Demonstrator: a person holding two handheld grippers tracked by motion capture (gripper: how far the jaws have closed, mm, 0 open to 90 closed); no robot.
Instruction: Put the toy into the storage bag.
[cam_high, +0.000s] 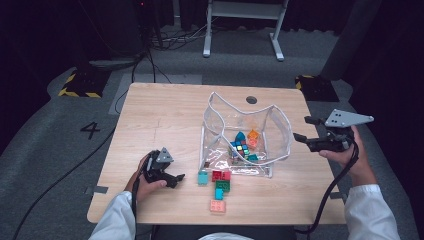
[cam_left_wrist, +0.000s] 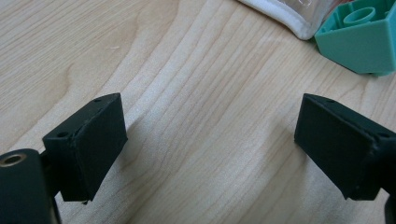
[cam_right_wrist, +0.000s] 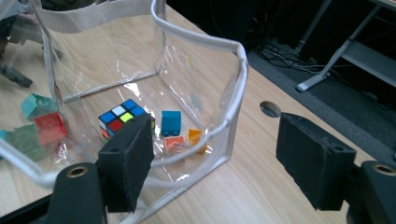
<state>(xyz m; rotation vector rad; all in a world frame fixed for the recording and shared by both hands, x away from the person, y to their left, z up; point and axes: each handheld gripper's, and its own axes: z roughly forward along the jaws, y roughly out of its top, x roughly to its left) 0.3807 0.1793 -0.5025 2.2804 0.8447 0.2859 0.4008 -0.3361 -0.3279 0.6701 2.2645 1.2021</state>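
Observation:
A clear bag with white trim (cam_high: 274, 116) stands open in the middle of the wooden table (cam_high: 165, 115). Inside lie a colour cube (cam_right_wrist: 119, 116), a blue brick (cam_right_wrist: 171, 122) and orange bricks (cam_right_wrist: 173, 142). In front of the bag lie a teal brick (cam_high: 202, 177), a red brick (cam_high: 220, 175), a green brick (cam_high: 223, 185) and a pink brick (cam_high: 217, 206). My left gripper (cam_high: 177, 178) rests low on the table, open and empty, left of the teal brick (cam_left_wrist: 359, 39). My right gripper (cam_high: 300, 128) is held just off the bag's right side, open, its jaws (cam_right_wrist: 215, 140) framing the bag's near corner without touching it.
A round cable hole (cam_high: 251, 100) sits in the table behind the bag. A white desk frame (cam_high: 245, 25) and cables lie on the grey floor beyond. The table's right edge runs close under my right hand.

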